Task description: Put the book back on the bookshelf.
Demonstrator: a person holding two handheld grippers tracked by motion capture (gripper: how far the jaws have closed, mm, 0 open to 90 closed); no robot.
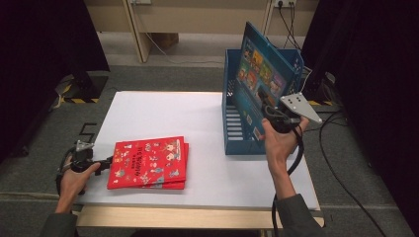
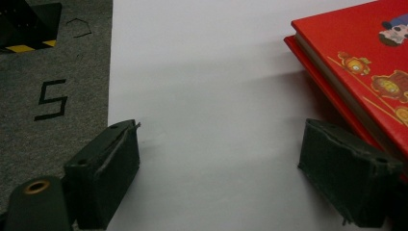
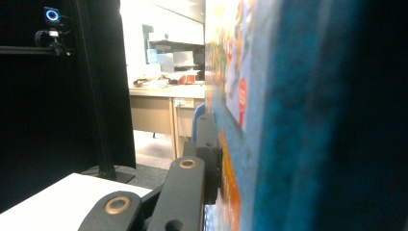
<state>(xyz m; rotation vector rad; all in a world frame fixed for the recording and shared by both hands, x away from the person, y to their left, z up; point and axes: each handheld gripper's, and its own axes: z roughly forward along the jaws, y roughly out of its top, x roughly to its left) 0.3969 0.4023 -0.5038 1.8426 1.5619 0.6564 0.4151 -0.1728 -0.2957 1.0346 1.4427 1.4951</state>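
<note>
Right gripper pinching the blue hardcover picture book, held upright and tilted over the blue slotted plastic file rack on the right far part of the white table; right gripper view shows one black pad pressed flat on the book's cover, other jaw hidden behind the book. Left gripper rests low at the table's near left edge, jaws spread wide with bare table between them, just beside the stack of two red hardcover books lying flat; right jaw near the stack's corner, contact unclear
</note>
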